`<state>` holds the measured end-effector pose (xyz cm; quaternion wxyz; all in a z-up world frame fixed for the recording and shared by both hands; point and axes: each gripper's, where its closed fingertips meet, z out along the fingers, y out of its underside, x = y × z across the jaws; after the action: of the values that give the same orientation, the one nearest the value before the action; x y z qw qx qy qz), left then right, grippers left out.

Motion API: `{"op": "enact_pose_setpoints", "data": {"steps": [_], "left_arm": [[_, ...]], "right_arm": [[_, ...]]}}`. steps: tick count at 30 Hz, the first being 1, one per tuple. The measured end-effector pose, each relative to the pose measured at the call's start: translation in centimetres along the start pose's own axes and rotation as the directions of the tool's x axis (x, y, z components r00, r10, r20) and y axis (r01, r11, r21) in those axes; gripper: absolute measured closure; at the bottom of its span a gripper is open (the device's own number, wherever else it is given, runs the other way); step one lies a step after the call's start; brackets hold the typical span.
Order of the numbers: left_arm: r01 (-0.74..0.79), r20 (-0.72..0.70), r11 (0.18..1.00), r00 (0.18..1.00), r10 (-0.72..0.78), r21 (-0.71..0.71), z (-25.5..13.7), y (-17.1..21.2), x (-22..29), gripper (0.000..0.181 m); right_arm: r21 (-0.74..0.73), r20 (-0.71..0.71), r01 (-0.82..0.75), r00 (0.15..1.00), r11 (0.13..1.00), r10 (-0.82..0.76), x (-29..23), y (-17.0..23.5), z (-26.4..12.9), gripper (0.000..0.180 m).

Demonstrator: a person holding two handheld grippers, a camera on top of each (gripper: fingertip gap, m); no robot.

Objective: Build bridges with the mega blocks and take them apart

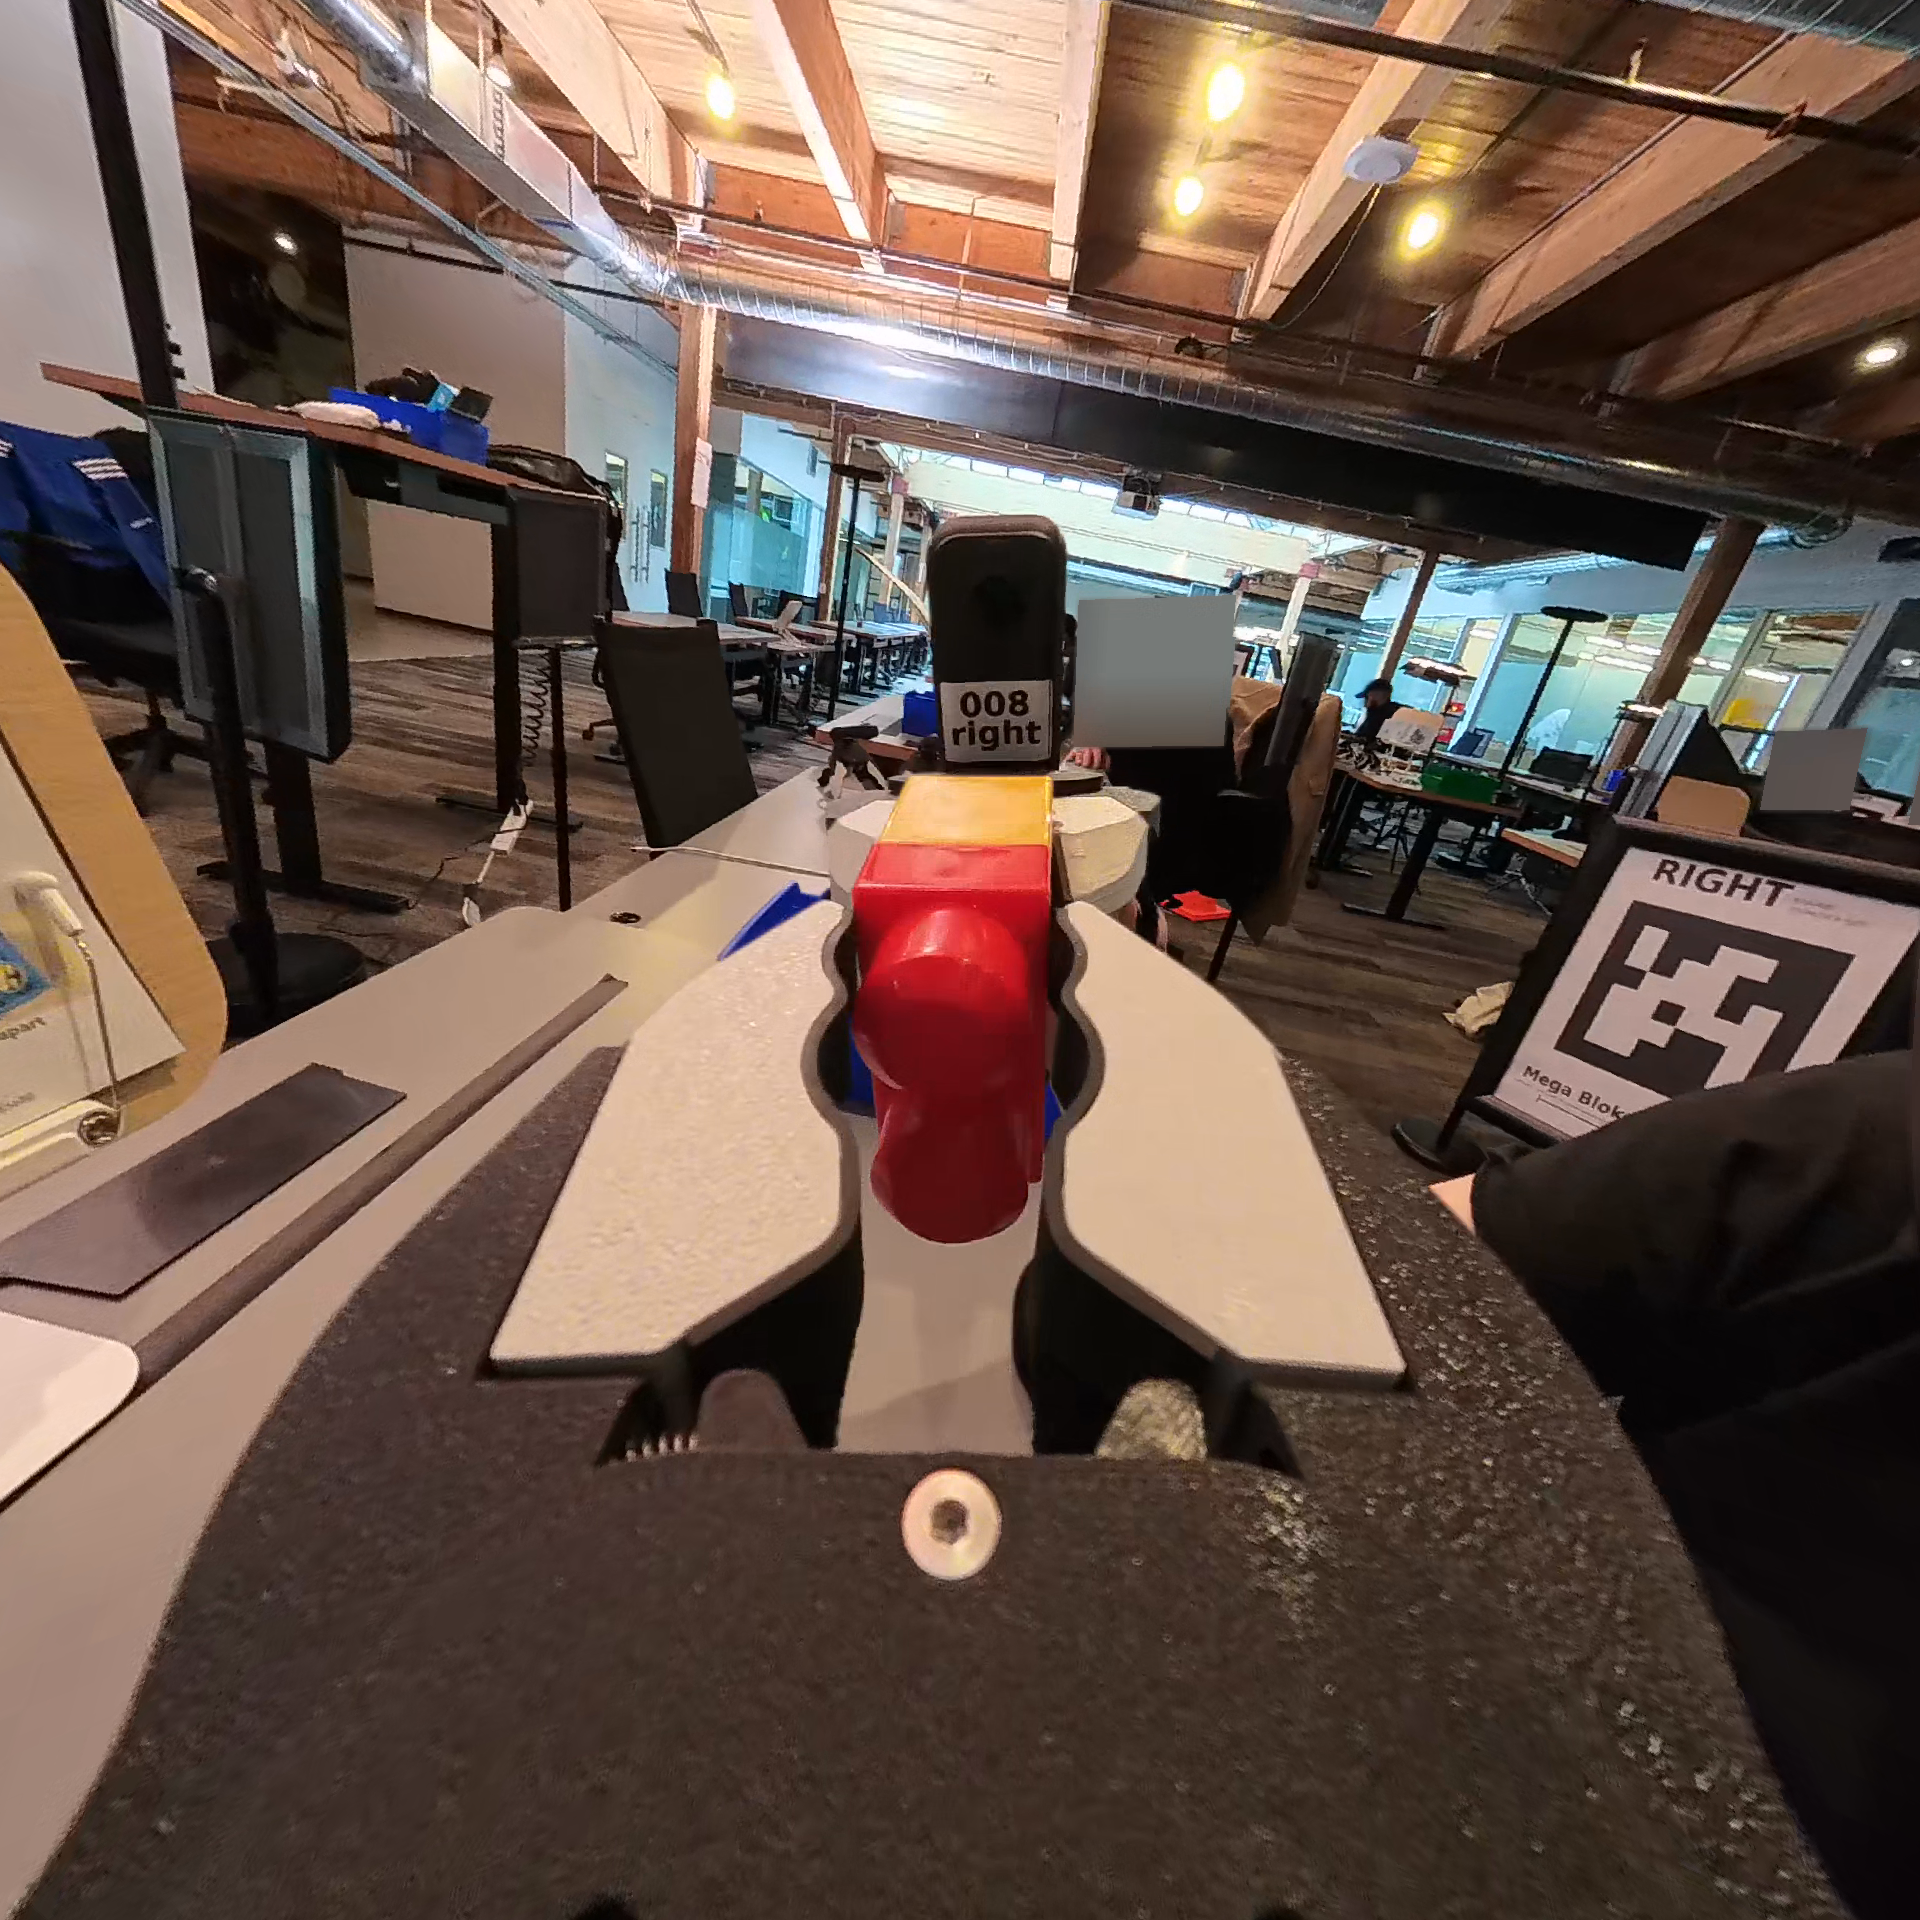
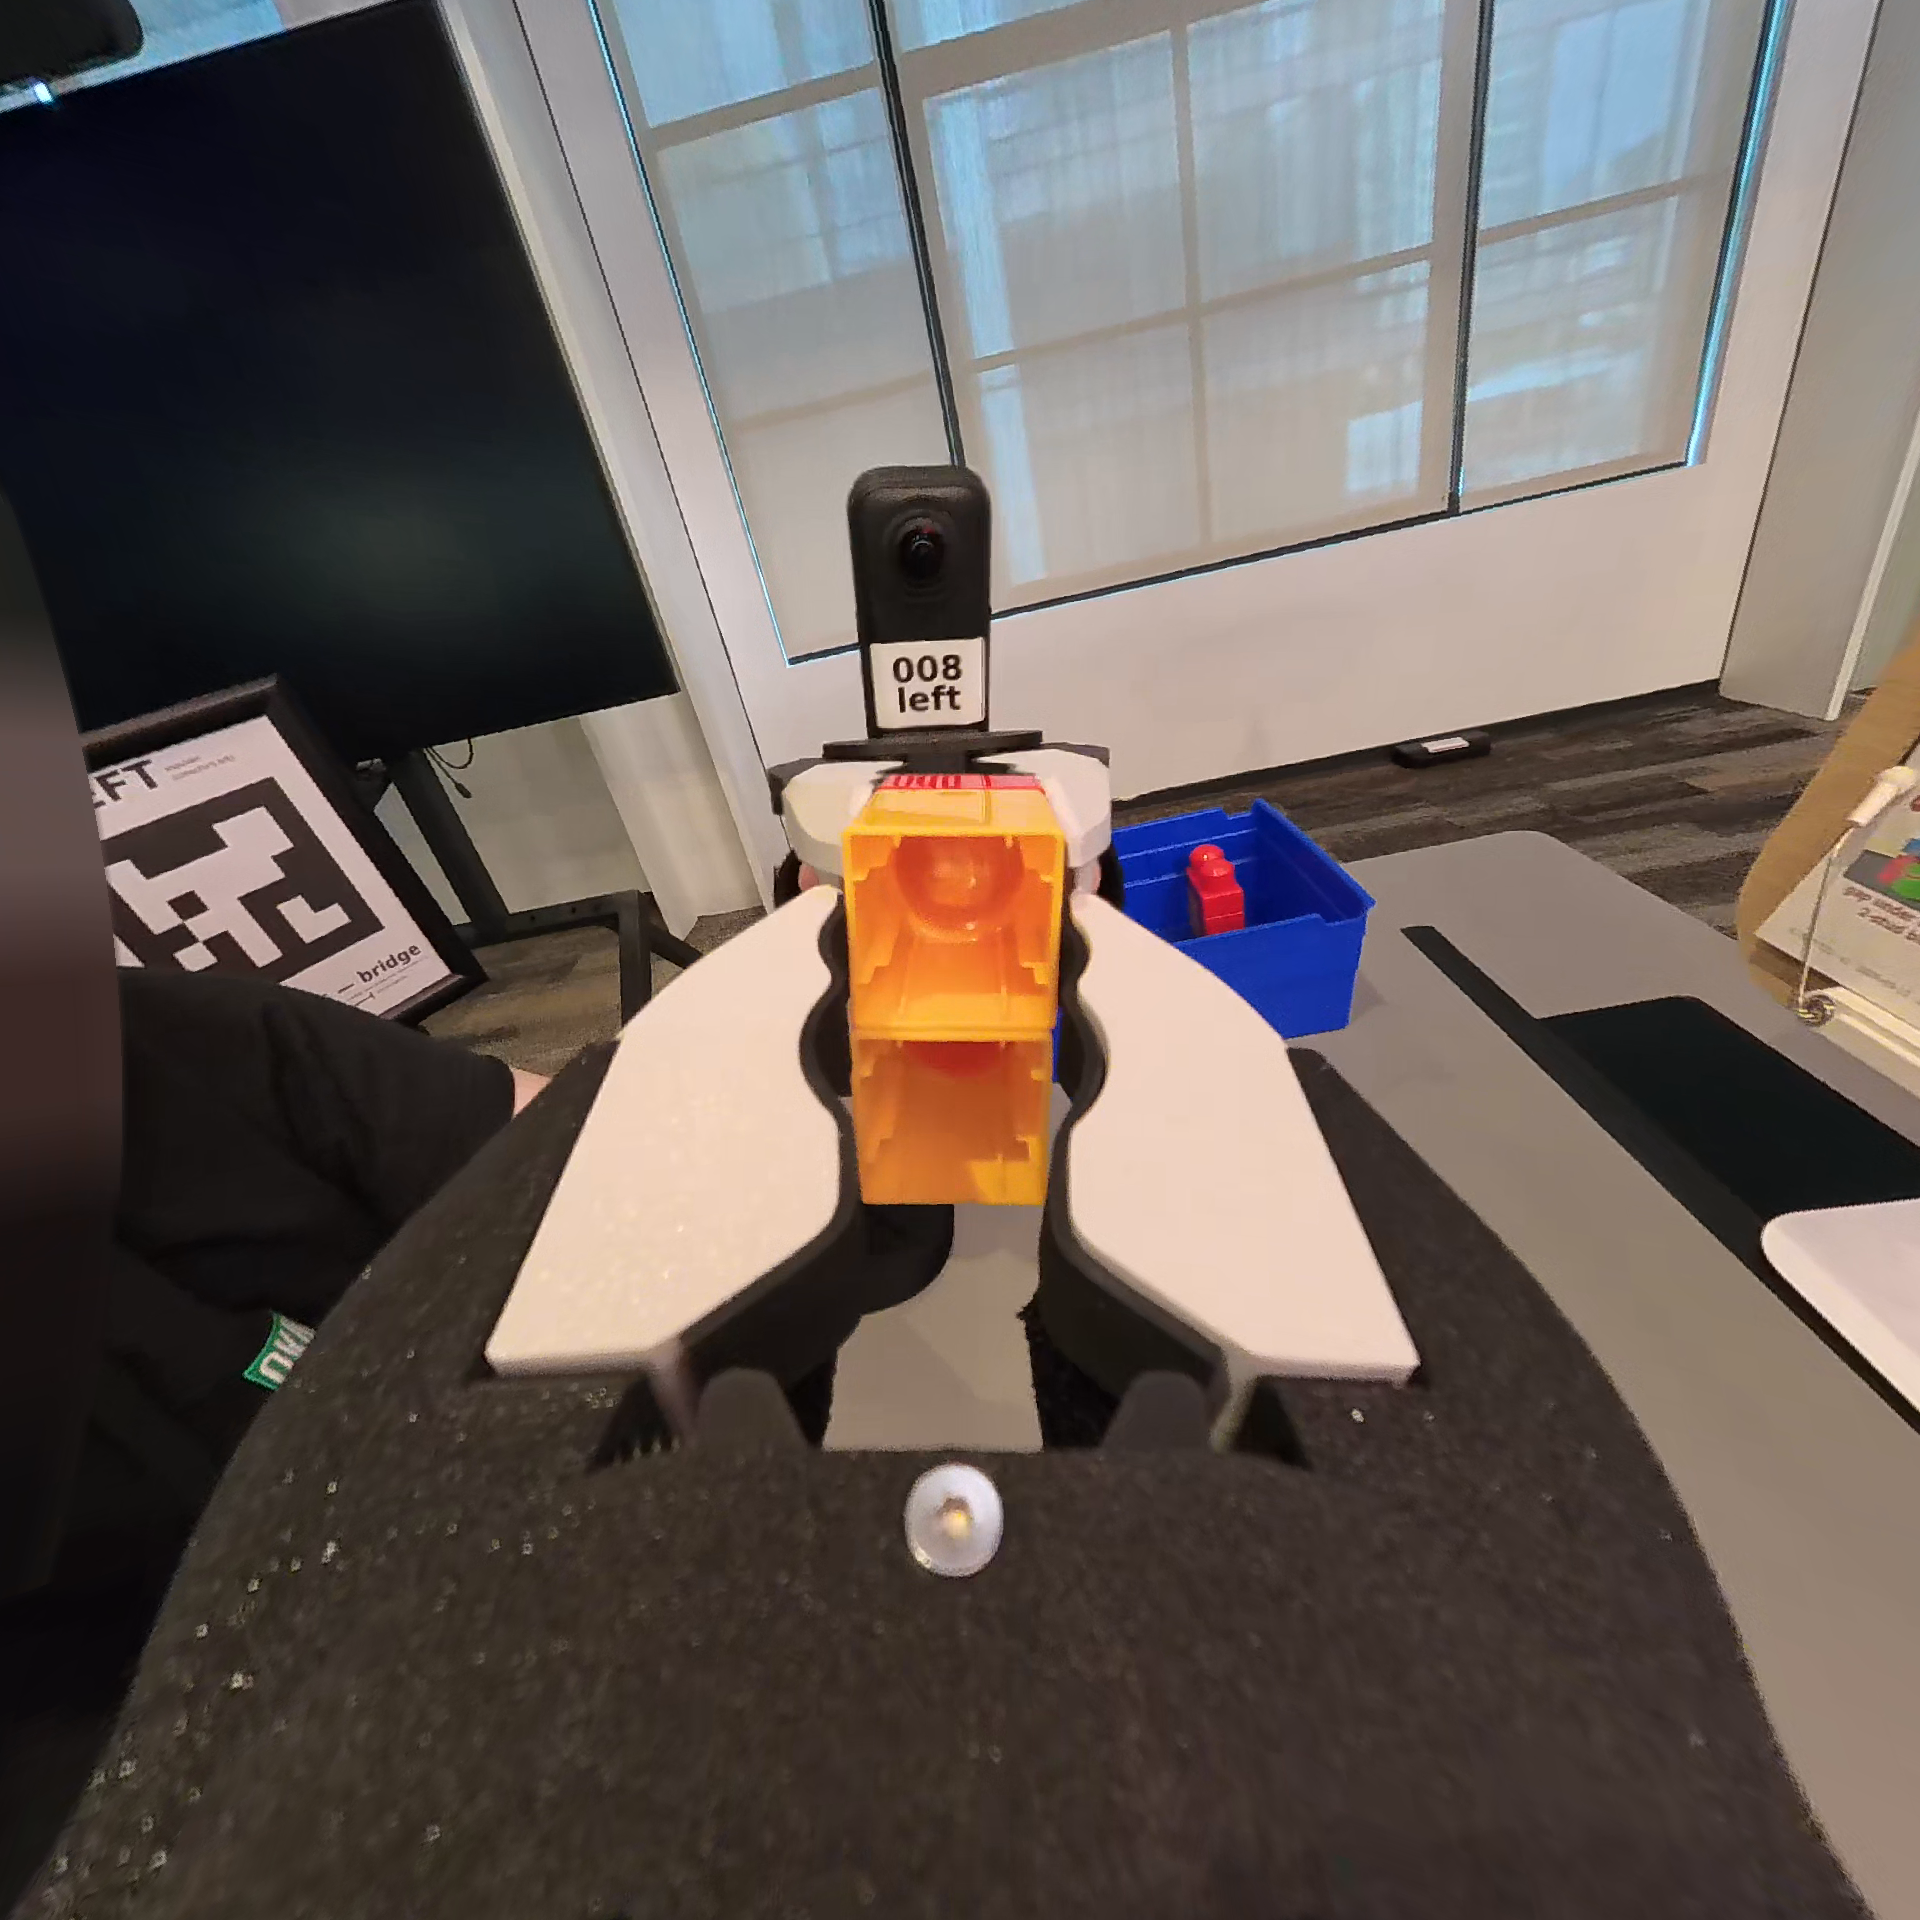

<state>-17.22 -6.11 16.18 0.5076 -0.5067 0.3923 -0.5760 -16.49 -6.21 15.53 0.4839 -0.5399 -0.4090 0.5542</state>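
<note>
L gripper (image 1: 951, 1049) clamped on red block (image 1: 951, 997), studs toward its cam. R gripper (image 2: 951, 1039) clamped on yellow block (image 2: 951, 1023), hollow underside toward its cam. The 2 blocks mated, held between the facing grippers; long axis vertical. Judgement: pull-apart runs along the gripper-to-gripper line.

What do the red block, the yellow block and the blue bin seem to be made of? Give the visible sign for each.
Red block: moulded plastic, glossy; light glints on its rounded stud.
Yellow block: thin-walled plastic, slightly translucent; its hollow underside shows ribs, and red glows through.
Blue bin: probably rigid plastic, smoother and duller; uniform colour, thin straight walls.
</note>
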Motion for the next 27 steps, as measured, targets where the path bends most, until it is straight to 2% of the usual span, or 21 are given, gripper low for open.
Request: {"op": "enact_pose_setpoints", "data": {"steps": [7, 9, 10, 11, 12, 27], "left_arm": [[0.02, 0.002, 1.0, 1.0, -0.02, -0.015, -0.1, 0.3, -0.5, 0.147], [0.018, 0.017, 1.0, 1.0, -0.017, -0.019, 0.1, 0.4, -0.7, 0.147], [0.014, 0.013, 1.0, 1.0, -0.014, -0.028, 0.2, 0.5, -0.6, 0.147], [0.013, 0.006, 0.999, 1.0, -0.012, -0.038, 0.4, 0.8, -0.5, 0.147], [0.015, 0.005, 0.999, 1.0, -0.015, -0.038, 0.5, 0.8, -0.4, 0.147], [0.047, -0.015, 0.998, 0.999, -0.048, -0.04, 1.0, 1.1, -0.6, 0.147]], "right_arm": [[0.004, -0.005, -0.019, 1.0, 1.0, 0.019, 0.4, 0.2, 0.0, 0.143], [0.018, -0.011, -0.029, 1.0, 0.999, 0.029, 0.5, 0.1, 0.2, 0.127], [0.011, -0.01, -0.023, 1.0, 1.0, 0.023, 0.5, 0.2, 0.3, 0.127], [0.0, -0.009, -0.009, 1.0, 1.0, 0.009, 0.4, 0.4, 0.4, 0.14], [0.003, -0.015, 0.004, 1.0, 1.0, -0.004, 0.5, 0.3, 0.4, 0.144], [-0.052, -0.039, 0.01, 0.999, 0.999, -0.012, 0.7, 0.5, -0.2, 0.144]]}}
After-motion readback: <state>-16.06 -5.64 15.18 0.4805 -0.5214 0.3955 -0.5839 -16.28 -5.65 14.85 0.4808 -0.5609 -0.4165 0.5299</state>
